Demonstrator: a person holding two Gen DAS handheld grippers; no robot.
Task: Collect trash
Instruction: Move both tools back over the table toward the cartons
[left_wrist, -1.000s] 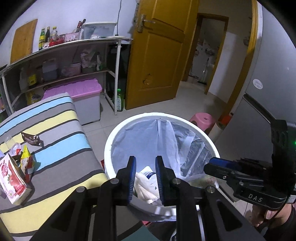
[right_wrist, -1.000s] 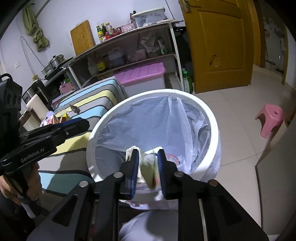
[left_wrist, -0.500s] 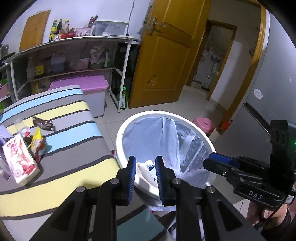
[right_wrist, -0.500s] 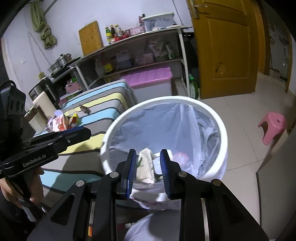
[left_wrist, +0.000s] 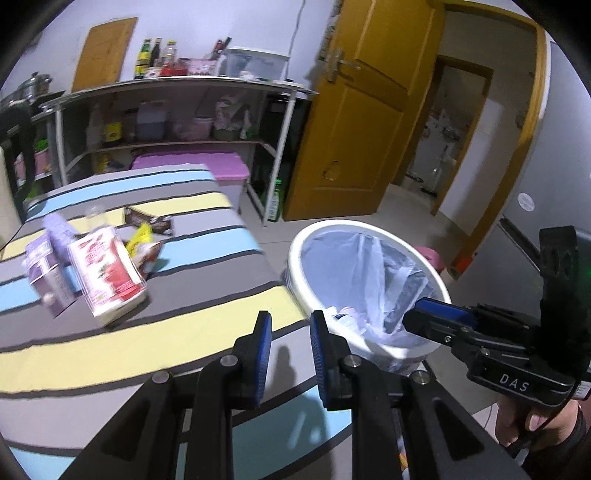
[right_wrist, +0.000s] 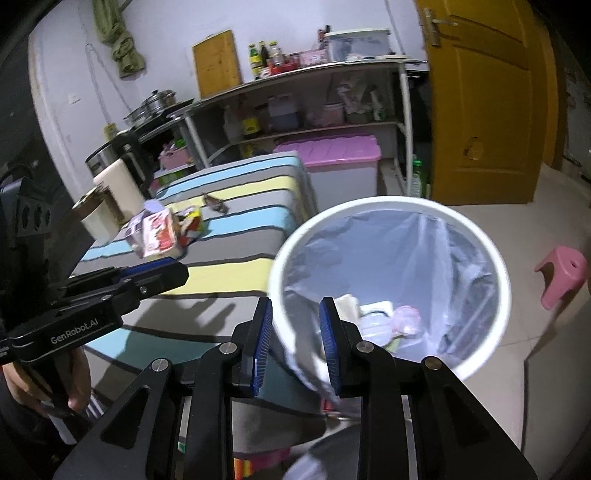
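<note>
Striped cloth carries the wrappers and cartons at left, the left gripper and right gripper hover beside them — each slightly parted, gripping nothing — with the white lined bin at right.
</note>
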